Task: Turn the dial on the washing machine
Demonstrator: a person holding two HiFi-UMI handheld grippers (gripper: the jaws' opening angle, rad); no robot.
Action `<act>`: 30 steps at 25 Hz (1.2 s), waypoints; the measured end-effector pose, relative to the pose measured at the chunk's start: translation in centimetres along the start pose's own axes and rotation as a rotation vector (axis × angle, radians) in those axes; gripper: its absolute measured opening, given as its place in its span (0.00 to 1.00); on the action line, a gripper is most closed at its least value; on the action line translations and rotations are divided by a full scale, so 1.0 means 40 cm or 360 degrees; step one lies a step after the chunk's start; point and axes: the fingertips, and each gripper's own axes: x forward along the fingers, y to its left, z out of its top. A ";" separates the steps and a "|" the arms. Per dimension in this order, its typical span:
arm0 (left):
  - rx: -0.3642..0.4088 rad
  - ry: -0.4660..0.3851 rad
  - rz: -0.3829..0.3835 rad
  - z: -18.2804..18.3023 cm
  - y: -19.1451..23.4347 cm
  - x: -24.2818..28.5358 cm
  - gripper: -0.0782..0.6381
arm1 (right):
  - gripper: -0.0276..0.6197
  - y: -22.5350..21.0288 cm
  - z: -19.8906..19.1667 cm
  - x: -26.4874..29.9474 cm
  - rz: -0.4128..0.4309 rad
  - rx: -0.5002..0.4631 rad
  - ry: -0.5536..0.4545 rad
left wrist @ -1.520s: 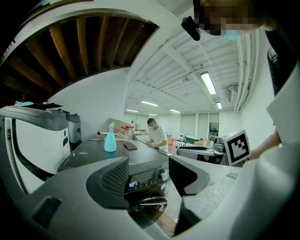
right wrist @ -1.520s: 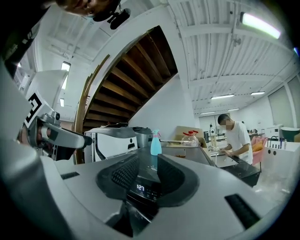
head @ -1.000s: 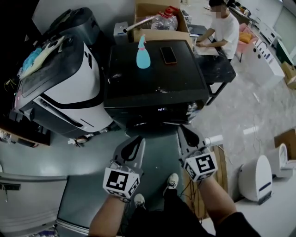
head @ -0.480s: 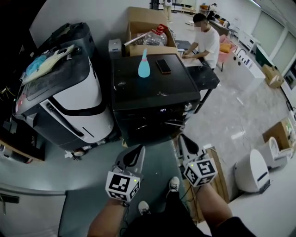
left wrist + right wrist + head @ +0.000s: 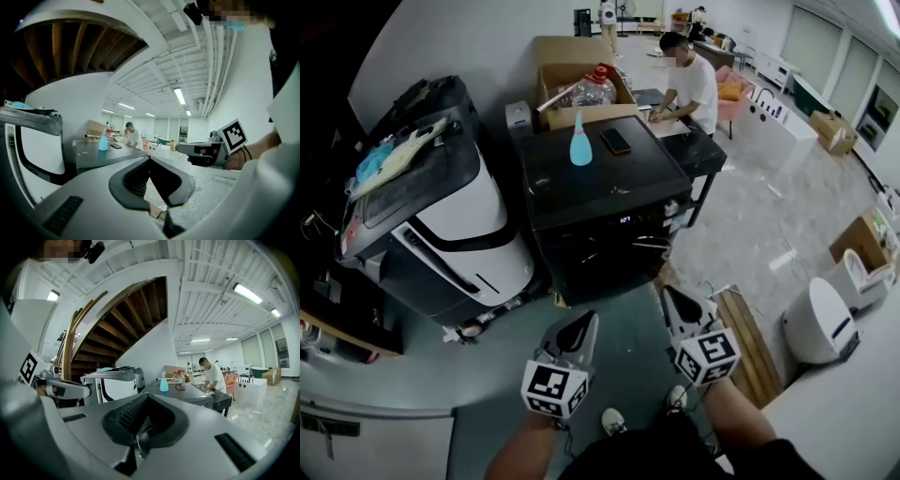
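Nearest, the left gripper (image 5: 584,321) and right gripper (image 5: 672,295) are both clenched on nothing, side by side above the floor. Ahead, well apart from them, stands the black washing machine (image 5: 609,248); its dial is too small to pick out. Near its top's back edge stands a blue spray bottle (image 5: 580,141), with a phone (image 5: 615,141) just beside it. Beyond, a person (image 5: 689,84) bends over a desk.

Matt plastic in my hands, gloss at twelve o'clock

I'm holding my left gripper (image 5: 584,322) and right gripper (image 5: 669,292), both looking like matt, faintly grainy grey plastic with ribbed black pads. At twelve o'clock the washing machine (image 5: 600,183) is showing a smooth, glossy black top, and the spray bottle (image 5: 580,148) on it is looking like translucent blue plastic. At ten o'clock a white-and-black machine (image 5: 464,220) is shining with glossy shells. At two o'clock the floor (image 5: 769,216) is gleaming like polished stone.
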 end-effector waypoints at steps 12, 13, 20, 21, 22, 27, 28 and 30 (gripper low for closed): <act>0.0049 0.0032 -0.0051 -0.013 -0.207 0.021 0.12 | 0.04 -0.026 0.020 -0.176 0.0078 -0.0198 -0.0038; 0.0053 0.0030 -0.0050 -0.012 -0.230 0.029 0.12 | 0.04 -0.035 0.022 -0.193 0.0088 -0.0205 -0.0040; 0.0042 0.0010 -0.0004 0.003 -0.360 0.083 0.11 | 0.04 -0.137 0.037 -0.282 0.0135 -0.0166 -0.0046; 0.0038 0.0010 0.0005 0.003 -0.374 0.091 0.11 | 0.04 -0.151 0.038 -0.291 0.0140 -0.0153 -0.0043; 0.0033 0.0011 0.0014 0.002 -0.386 0.098 0.11 | 0.04 -0.164 0.038 -0.300 0.0144 -0.0140 -0.0038; 0.0021 0.0018 0.0048 -0.006 -0.450 0.125 0.11 | 0.04 -0.215 0.024 -0.336 0.0189 -0.0100 -0.0029; 0.0021 0.0022 0.0053 -0.008 -0.461 0.129 0.11 | 0.04 -0.222 0.021 -0.342 0.0193 -0.0087 -0.0023; 0.0022 0.0027 0.0062 -0.011 -0.478 0.136 0.12 | 0.04 -0.235 0.014 -0.353 0.0202 -0.0065 -0.0012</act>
